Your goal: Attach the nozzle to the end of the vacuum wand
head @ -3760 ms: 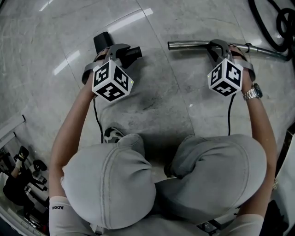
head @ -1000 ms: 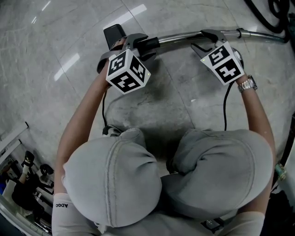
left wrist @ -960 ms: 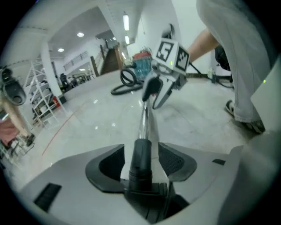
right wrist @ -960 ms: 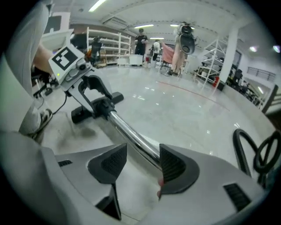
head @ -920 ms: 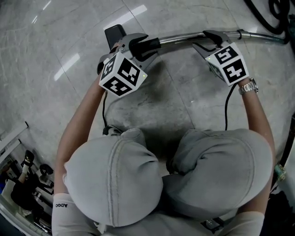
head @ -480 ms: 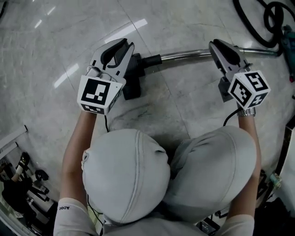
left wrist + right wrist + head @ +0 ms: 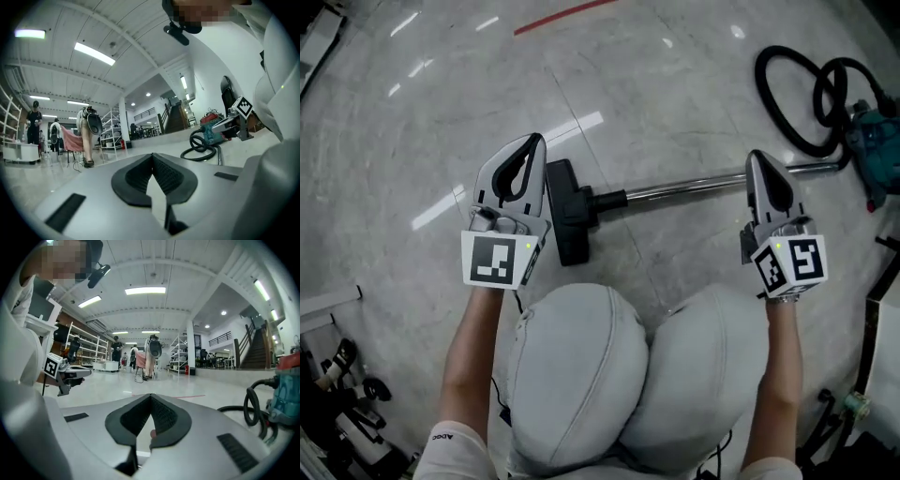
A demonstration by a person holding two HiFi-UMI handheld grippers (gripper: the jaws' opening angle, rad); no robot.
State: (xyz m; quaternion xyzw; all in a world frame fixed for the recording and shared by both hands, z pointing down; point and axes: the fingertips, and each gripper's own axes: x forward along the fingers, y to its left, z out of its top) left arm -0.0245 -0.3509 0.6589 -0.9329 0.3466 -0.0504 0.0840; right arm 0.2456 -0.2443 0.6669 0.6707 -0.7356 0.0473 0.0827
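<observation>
In the head view the black nozzle (image 7: pixel 568 212) sits on the end of the chrome wand (image 7: pixel 694 187), and both lie on the floor. My left gripper (image 7: pixel 533 142) hovers just left of the nozzle, apart from it. My right gripper (image 7: pixel 758 157) hangs over the wand's far part without touching it. Both have just been closing with nothing between the jaws, and both are now shut and empty. The left gripper view shows its pads meeting (image 7: pixel 152 157), and the right gripper view shows the same (image 7: pixel 151 397). Both point level across the hall.
The wand runs to a looped black hose (image 7: pixel 811 101) and a teal vacuum body (image 7: pixel 874 150), also in the left gripper view as the vacuum body (image 7: pixel 214 131). The person's knees fill the lower head view. People (image 7: pixel 87 136) and shelving stand far off.
Both grippers have let go of the joined nozzle and wand, risen off the floor and gone from open to shut. Nozzle and wand stay on the floor, joined.
</observation>
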